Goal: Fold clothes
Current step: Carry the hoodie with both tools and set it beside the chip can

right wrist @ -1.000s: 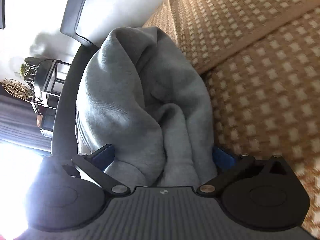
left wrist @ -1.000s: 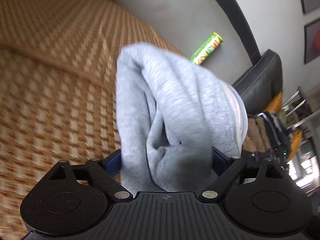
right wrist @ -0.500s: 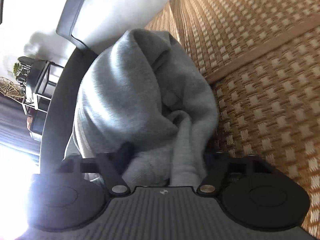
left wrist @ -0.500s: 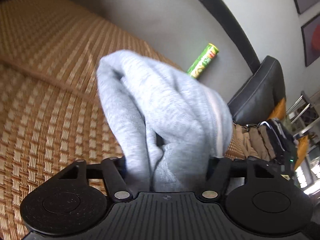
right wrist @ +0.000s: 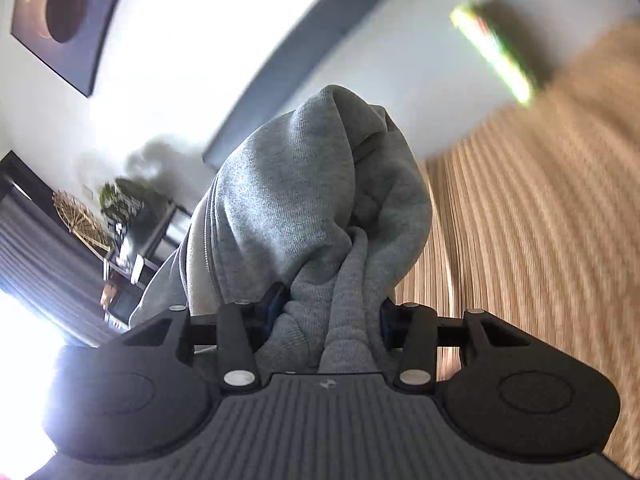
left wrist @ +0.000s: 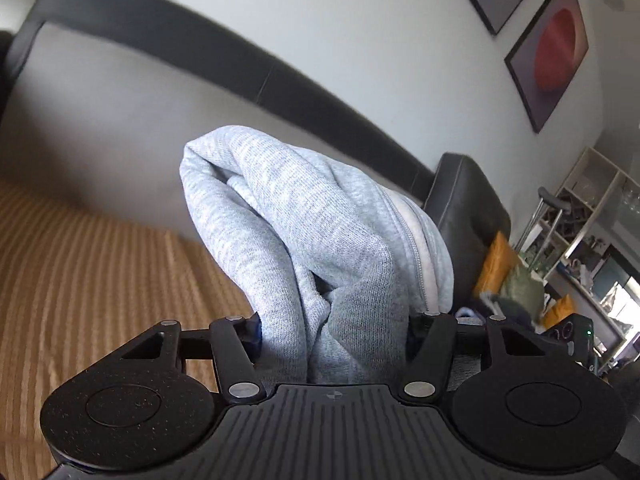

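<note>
A grey zip sweatshirt (left wrist: pixel 320 220) is bunched into a thick roll and hangs lifted above the woven brown sofa cover (left wrist: pixel 80 280). My left gripper (left wrist: pixel 334 320) is shut on one end of the bundle, with cloth filling the space between its pads. In the right wrist view the same sweatshirt (right wrist: pixel 288 184) rises in front of the camera with its zip on the left. The right gripper (right wrist: pixel 328 312) has its jaws closing on the cloth, which its pads press. Fabric hides the fingertips of both grippers.
The sofa's pale backrest (left wrist: pixel 120 100) with a dark top band runs behind. A green tube (right wrist: pixel 496 52) lies against the backrest above the brown cover (right wrist: pixel 540 240). A black armrest (left wrist: pixel 468 200), orange cushions (left wrist: pixel 496 260) and shelves (left wrist: pixel 580 220) stand to the right.
Both grippers closed onto the sweatshirt and rose with it. The sofa cover has dropped low in both views, and the wall and backrest now fill them.
</note>
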Available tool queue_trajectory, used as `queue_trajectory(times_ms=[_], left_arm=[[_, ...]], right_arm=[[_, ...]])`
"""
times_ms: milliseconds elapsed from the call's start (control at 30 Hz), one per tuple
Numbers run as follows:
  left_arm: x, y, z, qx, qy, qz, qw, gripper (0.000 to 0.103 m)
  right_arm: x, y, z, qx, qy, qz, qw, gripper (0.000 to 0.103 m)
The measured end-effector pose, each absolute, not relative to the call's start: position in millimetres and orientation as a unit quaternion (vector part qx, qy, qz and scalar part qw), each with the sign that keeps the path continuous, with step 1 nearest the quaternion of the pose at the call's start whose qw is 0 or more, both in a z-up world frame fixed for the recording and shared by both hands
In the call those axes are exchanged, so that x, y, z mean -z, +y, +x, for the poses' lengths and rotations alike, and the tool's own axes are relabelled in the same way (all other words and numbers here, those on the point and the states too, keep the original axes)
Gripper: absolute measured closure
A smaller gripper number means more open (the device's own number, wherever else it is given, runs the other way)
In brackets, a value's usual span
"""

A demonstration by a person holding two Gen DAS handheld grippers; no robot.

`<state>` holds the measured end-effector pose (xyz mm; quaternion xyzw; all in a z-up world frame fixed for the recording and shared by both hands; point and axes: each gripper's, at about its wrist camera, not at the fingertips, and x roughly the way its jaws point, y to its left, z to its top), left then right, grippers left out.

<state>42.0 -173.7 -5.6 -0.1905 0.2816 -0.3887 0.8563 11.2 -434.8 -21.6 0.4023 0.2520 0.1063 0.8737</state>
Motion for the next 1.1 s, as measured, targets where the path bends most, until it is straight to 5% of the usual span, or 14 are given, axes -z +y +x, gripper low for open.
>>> queue_trajectory(times_ms=[267,467,567,600,667,867,967,1100], left_arm=[[38.9,-243.5,229.0,0.361,0.276,-0.208,0.866,0.043],[146.2,-275.9,344.5,0.322,0.328,-0.222,0.86,0.043],[211.0,-291.7,382.2,0.282,0.368,-0.213,0.86,0.032],[229.4,-294.9,387.1,0.268,0.373,-0.21,0.863,0.018],[245.5,-292.2,390.8,0.264,0.373,-0.227,0.86,0.008],[220.4,-271.8,379.8,0.251,0.36,-0.224,0.87,0.005],[176.9,-257.7,357.5,0.234,0.314,-0.153,0.907,0.008],[121.4,-263.9,335.5,0.255,0.257,-0.079,0.929,0.037]], right_arm=[[9.8,-542.9,146.4,-0.066,0.221,0.382,0.895,0.053],[111.8,-584.4,250.8,-0.031,0.25,0.398,0.882,0.052],[177.1,-589.9,286.7,-0.002,0.278,0.391,0.877,0.051],[197.3,-590.8,297.3,0.01,0.294,0.382,0.876,0.049],[226.8,-591.7,310.3,0.037,0.305,0.367,0.878,0.03],[233.4,-597.3,288.3,0.069,0.261,0.36,0.893,0.016],[196.9,-588.5,266.0,0.087,0.248,0.284,0.922,0.017],[149.9,-560.9,252.1,0.061,0.227,0.183,0.955,0.033]])
